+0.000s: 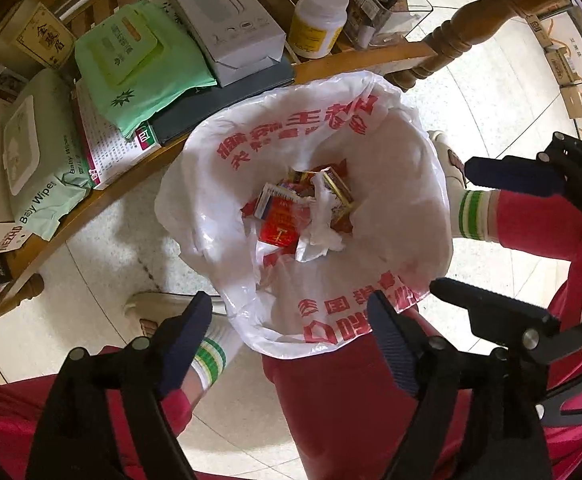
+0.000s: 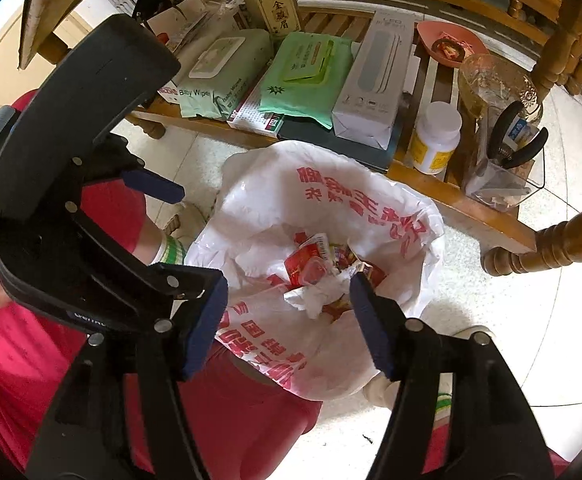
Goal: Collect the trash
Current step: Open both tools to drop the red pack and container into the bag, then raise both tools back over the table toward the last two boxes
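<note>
In the left wrist view the left gripper (image 1: 291, 344) hangs with fingers apart and empty over the bag (image 1: 395, 152), trash (image 1: 303, 208) already inside, and the right wrist view shows the right gripper (image 2: 287, 320) likewise empty, so the drop looks done.

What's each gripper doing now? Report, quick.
Left gripper: open, empty, over the trash bag.
Right gripper: open, empty, over the same bag.

White plastic bag (image 1: 303, 216) with red print lines a red bin (image 1: 331, 400), mouth open, directly below the left gripper (image 1: 291, 344). Red cartons (image 1: 279, 224) and crumpled tissue (image 1: 325, 216) lie inside.
</note>
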`<state>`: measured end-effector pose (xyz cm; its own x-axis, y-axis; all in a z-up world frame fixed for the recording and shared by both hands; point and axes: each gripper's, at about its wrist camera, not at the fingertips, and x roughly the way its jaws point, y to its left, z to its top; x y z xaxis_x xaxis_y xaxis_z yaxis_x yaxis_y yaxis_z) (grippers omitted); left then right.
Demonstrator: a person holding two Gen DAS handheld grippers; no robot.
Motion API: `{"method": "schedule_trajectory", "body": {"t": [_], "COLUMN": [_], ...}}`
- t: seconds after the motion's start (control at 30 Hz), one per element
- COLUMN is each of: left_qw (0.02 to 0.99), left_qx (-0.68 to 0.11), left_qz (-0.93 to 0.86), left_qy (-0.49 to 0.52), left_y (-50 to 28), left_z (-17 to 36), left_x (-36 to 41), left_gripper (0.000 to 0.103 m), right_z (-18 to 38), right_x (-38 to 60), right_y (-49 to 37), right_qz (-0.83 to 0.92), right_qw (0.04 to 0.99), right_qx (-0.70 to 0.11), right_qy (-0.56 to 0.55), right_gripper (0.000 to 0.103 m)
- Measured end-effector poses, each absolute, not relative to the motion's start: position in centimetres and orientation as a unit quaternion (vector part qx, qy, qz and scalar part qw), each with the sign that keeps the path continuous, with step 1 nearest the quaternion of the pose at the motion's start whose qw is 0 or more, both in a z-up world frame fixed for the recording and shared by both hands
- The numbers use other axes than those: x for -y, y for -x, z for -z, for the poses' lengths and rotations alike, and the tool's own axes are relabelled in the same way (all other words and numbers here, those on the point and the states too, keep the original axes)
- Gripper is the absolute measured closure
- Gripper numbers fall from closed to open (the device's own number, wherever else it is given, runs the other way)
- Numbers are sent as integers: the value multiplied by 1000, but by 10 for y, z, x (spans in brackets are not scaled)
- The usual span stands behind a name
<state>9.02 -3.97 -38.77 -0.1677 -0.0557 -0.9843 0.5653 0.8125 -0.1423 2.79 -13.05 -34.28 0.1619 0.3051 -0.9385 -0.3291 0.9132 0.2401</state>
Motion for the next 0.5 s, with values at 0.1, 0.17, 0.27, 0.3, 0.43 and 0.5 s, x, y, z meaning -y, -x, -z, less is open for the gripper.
{"method": "schedule_trajectory", "body": {"t": [0.1, 0.17, 0.27, 0.3, 0.43, 0.5], "left_qw": [620, 618, 625, 632, 653, 667], "left_qx": [-721, -722, -711, -703, -674, -654], "left_qz": [248, 249, 257, 263, 275, 282], "left_qy": [-184, -187, -194, -194, -206, -218], "left_y": [-87, -82, -70, -63, -48, -45], "left_z": [388, 383, 361, 347, 288, 253], "left_x": [43, 42, 38, 35, 17, 8], "left_gripper": [24, 24, 24, 22, 17, 14], "right_z": [339, 333, 313, 300, 248, 219], "right_x": [129, 127, 125, 125, 128, 133], "right_y": [-26, -22, -14, -9, 5, 7], "right_qz": [-211, -215, -225, -231, -242, -240], "right_qw": [763, 763, 770, 774, 787, 795], "right_qx": [-611, -609, -596, -590, -567, -556], "right_qy": [6, 5, 12, 13, 20, 22], "right_gripper": [40, 39, 34, 31, 22, 18]}}
